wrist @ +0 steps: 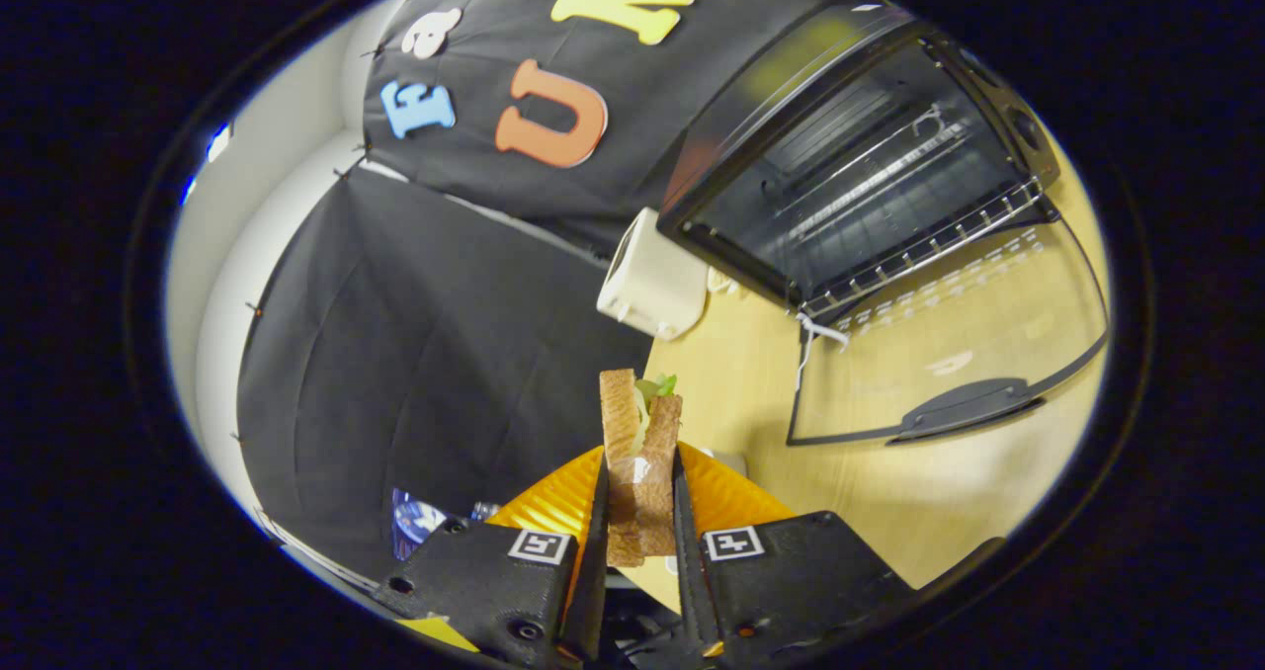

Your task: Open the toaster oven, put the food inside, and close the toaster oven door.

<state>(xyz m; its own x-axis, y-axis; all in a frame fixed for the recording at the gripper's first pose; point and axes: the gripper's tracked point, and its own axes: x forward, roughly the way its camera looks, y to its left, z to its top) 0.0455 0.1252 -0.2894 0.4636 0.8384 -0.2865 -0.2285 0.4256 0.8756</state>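
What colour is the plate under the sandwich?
Bright orange-yellow with a ribbed surface, best seen in the gripper view: the plate lies behind the sandwich the fingers grip.

Your sandwich point(640, 462) sits between the jaws, above what may be a plate point(726, 497). Beyond on the tabletop point(889, 512): the open toaster oven point(850, 176), a box point(652, 280) beside it.

Toaster oven point(860, 156) looks like glossy black metal with a shiny wire rack point(919, 240) and clear glass door point(949, 354); table point(889, 492) is smooth pale wood, sandwich point(640, 453) bread's rough.
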